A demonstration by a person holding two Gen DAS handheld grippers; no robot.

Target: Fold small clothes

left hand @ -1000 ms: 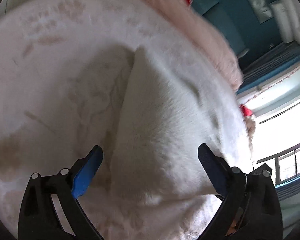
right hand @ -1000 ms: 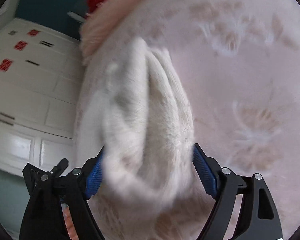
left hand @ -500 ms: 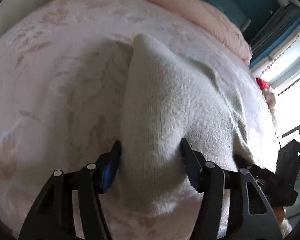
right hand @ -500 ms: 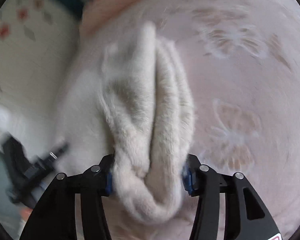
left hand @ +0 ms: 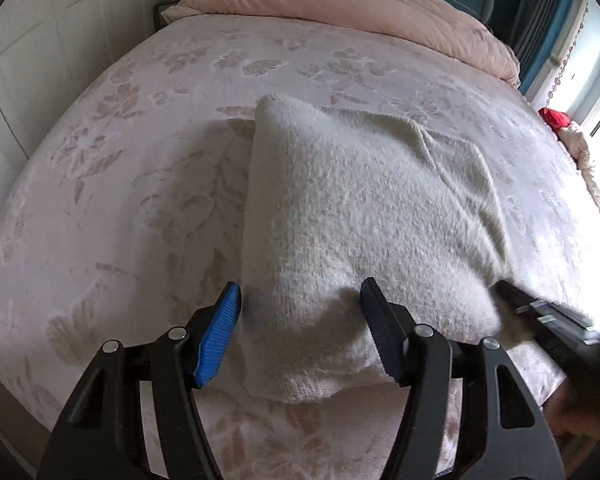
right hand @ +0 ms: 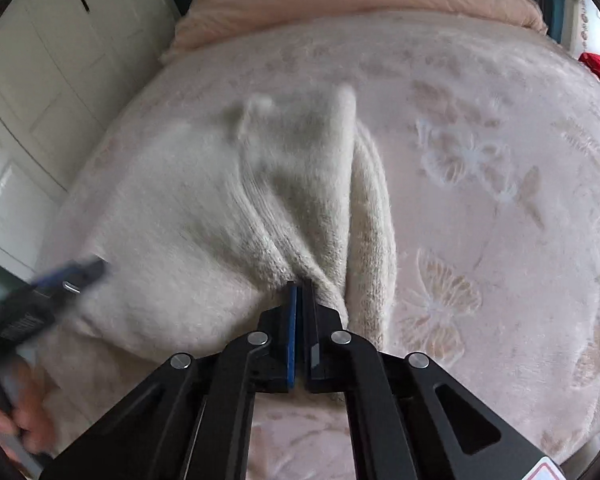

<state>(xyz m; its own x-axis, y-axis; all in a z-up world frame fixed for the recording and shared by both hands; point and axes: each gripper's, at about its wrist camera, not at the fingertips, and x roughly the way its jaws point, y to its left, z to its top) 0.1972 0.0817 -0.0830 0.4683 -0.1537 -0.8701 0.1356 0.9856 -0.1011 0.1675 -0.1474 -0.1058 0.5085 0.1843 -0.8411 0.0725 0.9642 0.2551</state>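
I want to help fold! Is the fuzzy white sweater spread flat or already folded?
Folded, but not neatly: the white sweater lies doubled in thick layers on the bed, edges bunched at the right hand-held gripper.

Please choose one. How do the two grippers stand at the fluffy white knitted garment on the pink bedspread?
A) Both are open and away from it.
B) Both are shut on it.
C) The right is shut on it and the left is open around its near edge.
C: the right gripper pinches a bunched fold of the fluffy white knitted garment, while the left gripper's fingers stand apart around its near edge.

Sweater point(left hand: 364, 216) on bed point(left hand: 140, 168); folded quilt point(left hand: 340, 4) behind, at headboard end.
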